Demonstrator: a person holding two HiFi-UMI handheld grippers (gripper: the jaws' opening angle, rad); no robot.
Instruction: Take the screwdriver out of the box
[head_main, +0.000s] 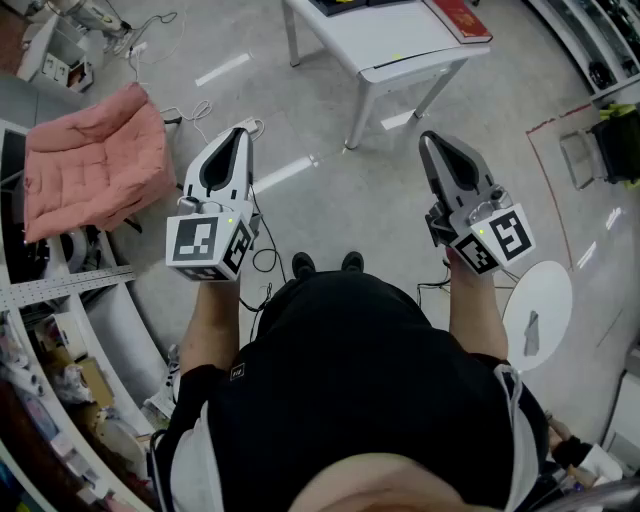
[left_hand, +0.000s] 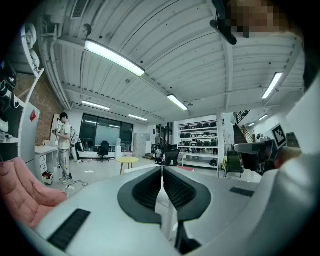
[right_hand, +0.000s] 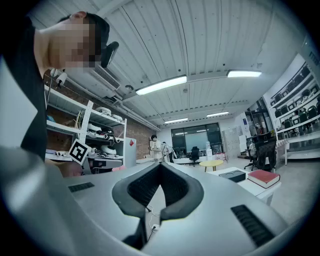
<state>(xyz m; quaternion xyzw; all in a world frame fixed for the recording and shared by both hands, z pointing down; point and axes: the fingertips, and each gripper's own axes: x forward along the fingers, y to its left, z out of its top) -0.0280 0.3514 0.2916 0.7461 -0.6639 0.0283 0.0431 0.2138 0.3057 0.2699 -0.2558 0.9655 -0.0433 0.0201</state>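
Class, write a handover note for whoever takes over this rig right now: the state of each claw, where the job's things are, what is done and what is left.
Left claw: shut, empty, held out over the floor.
Right claw: shut, empty, also held out over the floor.
Things: no screwdriver in view. The white table ahead carries a red book and a dark case; I cannot tell whether the case is the box.
Done: nothing that shows.
Left: step to the table, find the box, take the screwdriver out.
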